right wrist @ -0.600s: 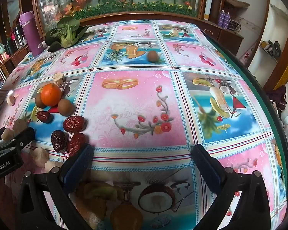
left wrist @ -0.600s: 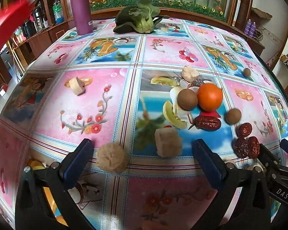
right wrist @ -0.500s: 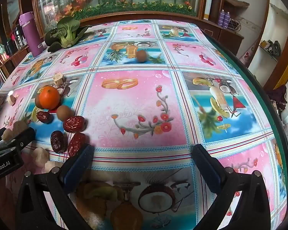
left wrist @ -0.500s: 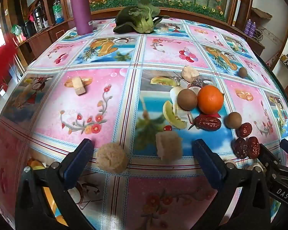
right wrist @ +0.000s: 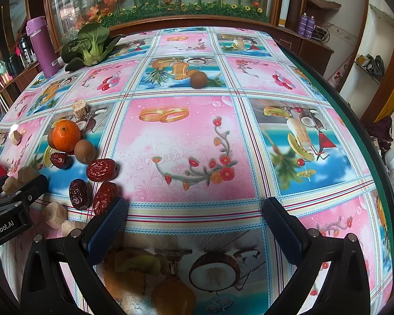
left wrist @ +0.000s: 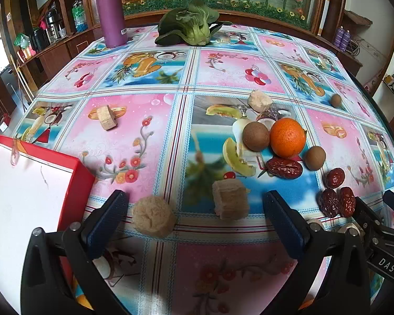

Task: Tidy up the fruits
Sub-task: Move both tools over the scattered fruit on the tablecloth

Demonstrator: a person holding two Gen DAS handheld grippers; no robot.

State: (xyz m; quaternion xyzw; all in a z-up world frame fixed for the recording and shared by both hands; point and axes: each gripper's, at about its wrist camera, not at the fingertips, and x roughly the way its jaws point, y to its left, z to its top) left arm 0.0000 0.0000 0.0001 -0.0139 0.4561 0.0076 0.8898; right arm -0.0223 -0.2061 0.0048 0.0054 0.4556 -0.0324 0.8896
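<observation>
An orange (left wrist: 288,137) (right wrist: 66,135) lies on the patterned tablecloth with brown round fruits (left wrist: 256,136) (right wrist: 84,150) beside it and red dates (left wrist: 284,167) (right wrist: 101,169) in front. One small brown fruit (right wrist: 198,79) (left wrist: 336,100) lies apart, farther back. Beige cake-like chunks (left wrist: 154,219) (left wrist: 230,202) lie just ahead of my left gripper (left wrist: 195,210), which is open and holds nothing. My right gripper (right wrist: 194,215) is open too, over bare cloth, with two dates (right wrist: 78,193) next to its left finger.
A red tray with a white inside (left wrist: 73,181) lies at the near left. A purple flask (left wrist: 111,10) and a bok choy (left wrist: 190,27) stand at the far edge. Two more beige chunks (left wrist: 107,118) (left wrist: 259,100) lie mid-table. The table edge curves along the right (right wrist: 365,136).
The red tray has come down onto the table at the left. The lone small brown fruit has rolled across the far part of the cloth. Both grippers stay open and still.
</observation>
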